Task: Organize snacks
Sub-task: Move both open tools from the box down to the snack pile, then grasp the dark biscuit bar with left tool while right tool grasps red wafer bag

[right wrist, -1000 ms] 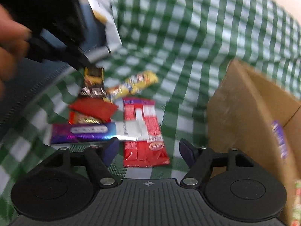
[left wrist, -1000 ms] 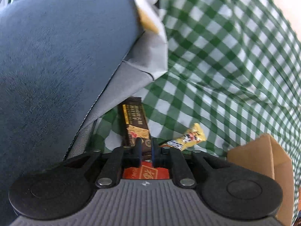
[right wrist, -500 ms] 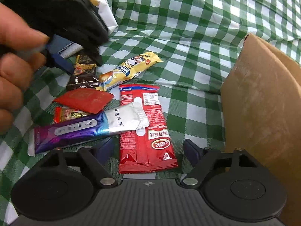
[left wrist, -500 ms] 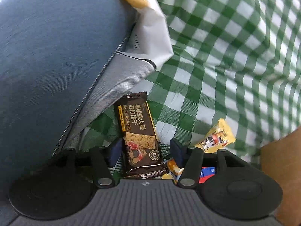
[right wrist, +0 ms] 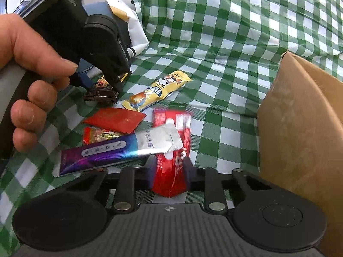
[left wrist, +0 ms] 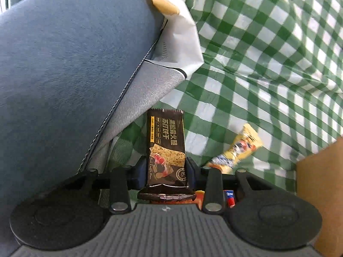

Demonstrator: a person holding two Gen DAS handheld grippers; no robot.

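Observation:
My left gripper (left wrist: 166,172) is shut on a dark brown cracker packet (left wrist: 166,147), which also shows in the right wrist view (right wrist: 100,95) under the left gripper's body. My right gripper (right wrist: 169,169) is shut on a red wafer packet (right wrist: 171,150). A purple and silver sachet (right wrist: 115,150) lies across the red packet's upper part. A yellow candy bar (right wrist: 156,92) lies further back; it also shows in the left wrist view (left wrist: 238,150). A flat red packet (right wrist: 113,120) and a small red-gold packet (right wrist: 98,136) lie at the left.
A brown cardboard box (right wrist: 300,132) stands at the right, also in the left wrist view (left wrist: 319,192). A blue-grey cushion (left wrist: 64,75) with a white paper bag (left wrist: 180,42) fills the left. All lies on a green checked cloth (right wrist: 235,42). The person's hand (right wrist: 27,68) holds the left gripper.
Both grippers have closed: the left on the brown cracker packet, the right on the red wafer packet. The red packet now looks squeezed and slightly blurred.

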